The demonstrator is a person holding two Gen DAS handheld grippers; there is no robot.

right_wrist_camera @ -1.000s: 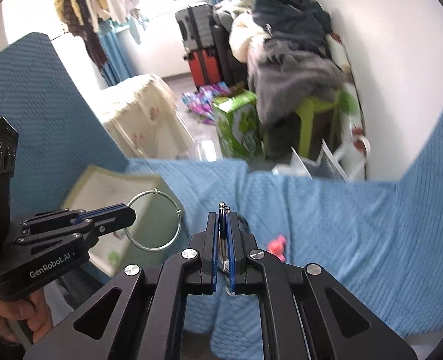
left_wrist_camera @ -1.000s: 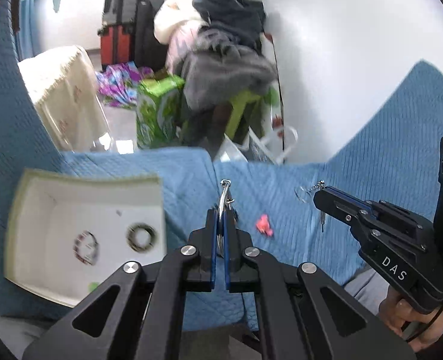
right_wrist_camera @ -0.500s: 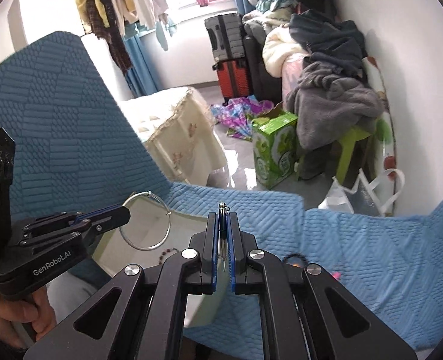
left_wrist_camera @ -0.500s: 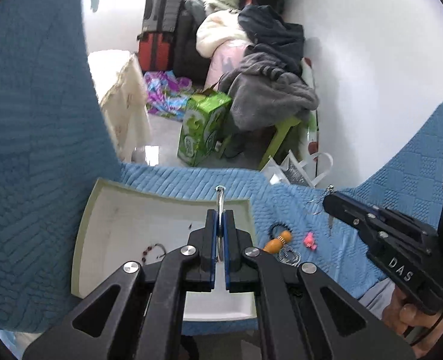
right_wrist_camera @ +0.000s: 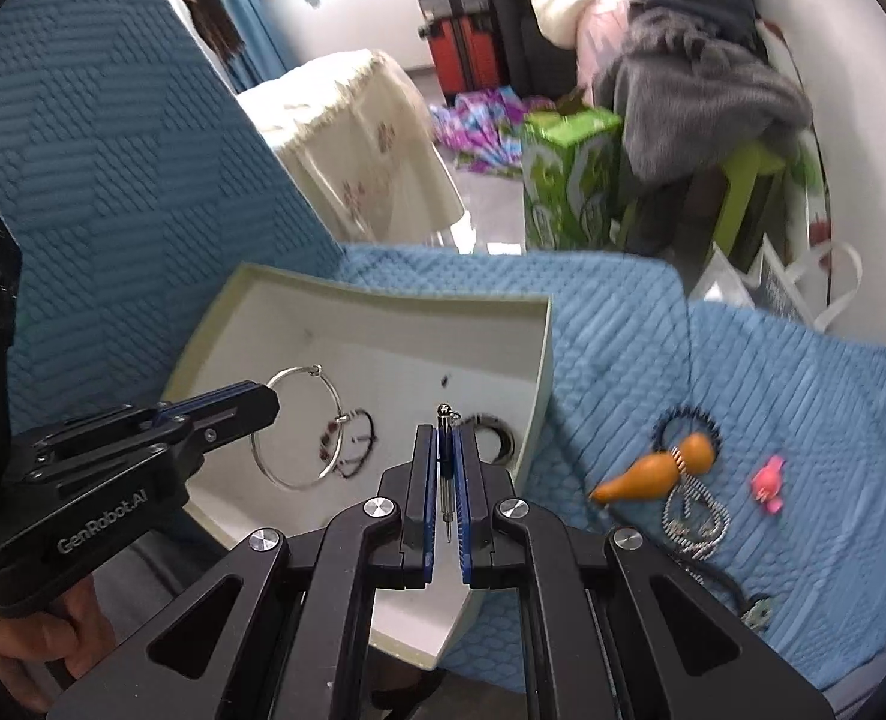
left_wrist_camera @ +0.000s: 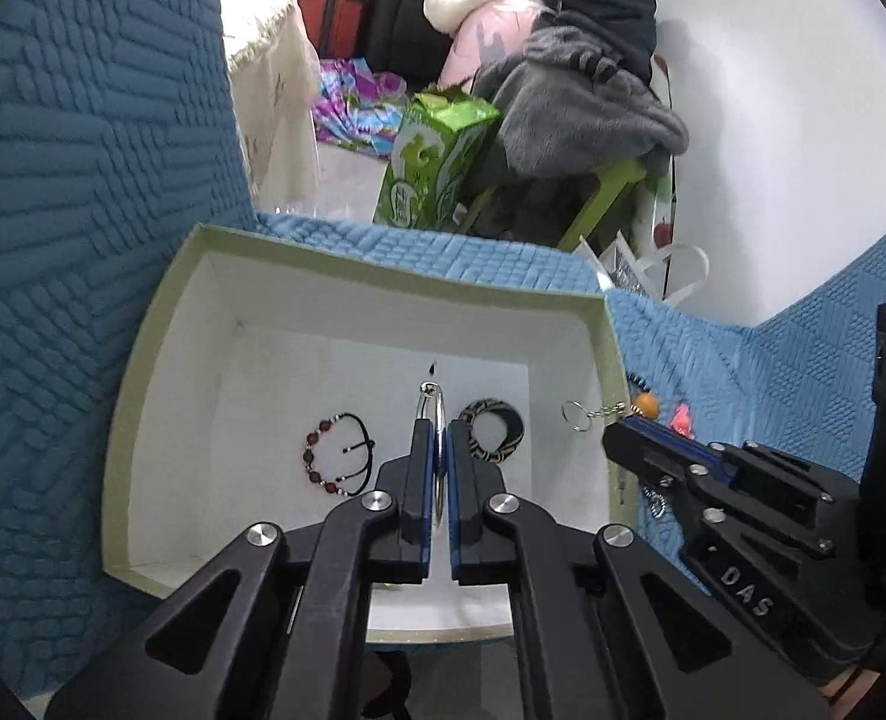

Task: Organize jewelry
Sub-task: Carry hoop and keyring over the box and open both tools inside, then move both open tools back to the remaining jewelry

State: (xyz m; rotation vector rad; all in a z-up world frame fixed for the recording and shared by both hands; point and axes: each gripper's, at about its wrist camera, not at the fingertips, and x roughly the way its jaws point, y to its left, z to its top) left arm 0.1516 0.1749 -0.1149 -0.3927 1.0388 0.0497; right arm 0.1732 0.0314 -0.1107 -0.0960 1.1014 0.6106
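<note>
A thin silver hoop bangle (left_wrist_camera: 431,420) is pinched between the closed fingers of the left gripper (left_wrist_camera: 435,441), which is held over the open white box (left_wrist_camera: 161,324). The box is set on a blue quilted cover (right_wrist_camera: 712,360), and two pieces are already seen lying on its floor: a red beaded bracelet (left_wrist_camera: 338,450) on a black cord and a dark patterned ring-shaped band (left_wrist_camera: 493,423). In the right wrist view the bangle (right_wrist_camera: 299,426) is seen hanging above the bracelet. The right gripper (right_wrist_camera: 444,438) is clamped on a small metal charm (right_wrist_camera: 444,420) (its key ring (left_wrist_camera: 574,415) and short chain are visible from the left wrist view), just beside the box's right wall. An orange gourd pendant (right_wrist_camera: 658,465), a silver chain (right_wrist_camera: 697,519) and a pink trinket (right_wrist_camera: 766,483) are left lying on the cover, to the right of the box.
</note>
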